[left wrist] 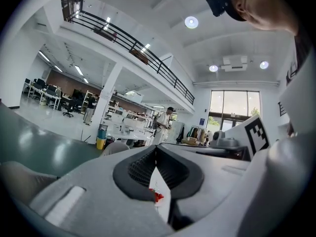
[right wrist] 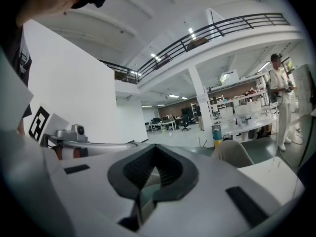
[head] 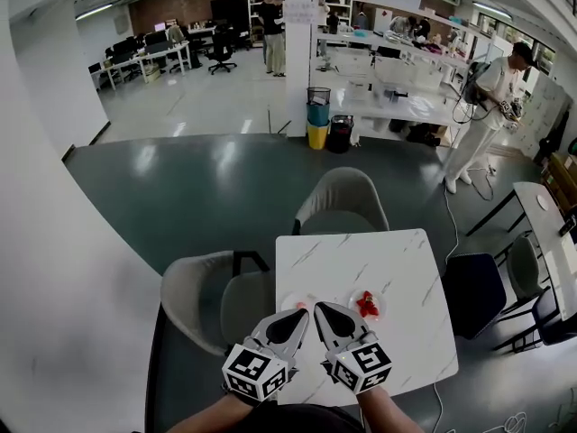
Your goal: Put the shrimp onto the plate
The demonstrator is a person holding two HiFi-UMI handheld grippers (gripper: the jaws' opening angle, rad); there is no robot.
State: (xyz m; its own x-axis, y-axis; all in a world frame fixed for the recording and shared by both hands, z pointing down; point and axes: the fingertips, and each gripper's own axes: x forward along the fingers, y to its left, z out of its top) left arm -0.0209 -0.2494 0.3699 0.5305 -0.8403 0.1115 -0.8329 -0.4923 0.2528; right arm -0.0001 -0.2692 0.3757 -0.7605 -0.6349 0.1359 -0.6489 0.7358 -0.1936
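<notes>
Left gripper (head: pixel 297 319) and right gripper (head: pixel 325 313) sit side by side over the worktop's (head: pixel 397 269) near edge, tips converging. Both sets of jaws are pressed together with nothing gripped, judged a ready posture before a pick. Shrimp (head: pixel 367 306) lie on the right dish (head: pixel 355 297), just beyond the right gripper. The left plate (head: pixel 288 303) is partly covered. The worktop's far half offers open room. A chair (head: pixel 338 201) abuts the far edge.
</notes>
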